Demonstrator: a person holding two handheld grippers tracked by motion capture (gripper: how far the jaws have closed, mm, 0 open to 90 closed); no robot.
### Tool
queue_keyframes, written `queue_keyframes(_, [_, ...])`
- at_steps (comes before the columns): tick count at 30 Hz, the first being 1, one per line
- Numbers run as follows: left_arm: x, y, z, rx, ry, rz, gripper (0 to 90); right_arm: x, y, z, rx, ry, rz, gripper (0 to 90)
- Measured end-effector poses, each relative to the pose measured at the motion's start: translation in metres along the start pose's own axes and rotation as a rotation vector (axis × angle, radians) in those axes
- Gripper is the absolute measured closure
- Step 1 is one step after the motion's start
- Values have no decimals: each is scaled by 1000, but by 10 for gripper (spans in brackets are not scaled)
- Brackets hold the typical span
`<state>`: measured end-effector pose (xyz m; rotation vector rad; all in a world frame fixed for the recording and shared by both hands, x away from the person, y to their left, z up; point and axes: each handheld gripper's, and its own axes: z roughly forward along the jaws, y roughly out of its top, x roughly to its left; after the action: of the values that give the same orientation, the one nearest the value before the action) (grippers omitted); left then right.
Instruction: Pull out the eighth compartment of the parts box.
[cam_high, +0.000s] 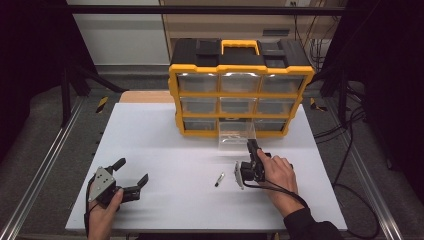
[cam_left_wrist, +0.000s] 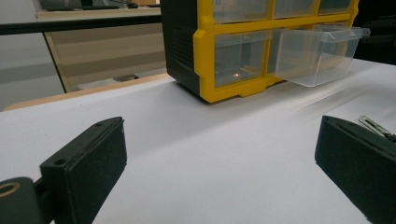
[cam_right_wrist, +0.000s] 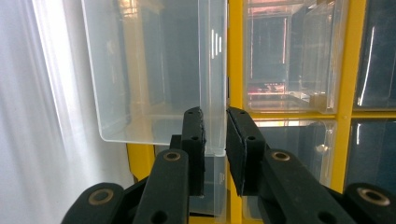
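Observation:
A yellow and black drawer cabinet stands at the back of the white table. Its bottom middle clear drawer is pulled out toward me. My right gripper, turned on its side, is shut on the front lip of that drawer, and its jaws stand narrow with the clear plastic edge between them. My left gripper rests at the front left of the table, open with nothing between its fingers. From there the cabinet and the pulled-out drawer show ahead.
A small slim metal piece lies on the table just left of my right hand, also seen by the left gripper's far jaw. The other drawers of the cabinet are pushed in. Cables hang off the table's right side.

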<state>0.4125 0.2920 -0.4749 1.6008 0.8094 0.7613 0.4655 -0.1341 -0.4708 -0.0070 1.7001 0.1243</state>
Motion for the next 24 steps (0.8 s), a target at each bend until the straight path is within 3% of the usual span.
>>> queue_keyframes(24, [0,0,0,1,-2,2,22,1,-1,-7,-8,11,-3,770])
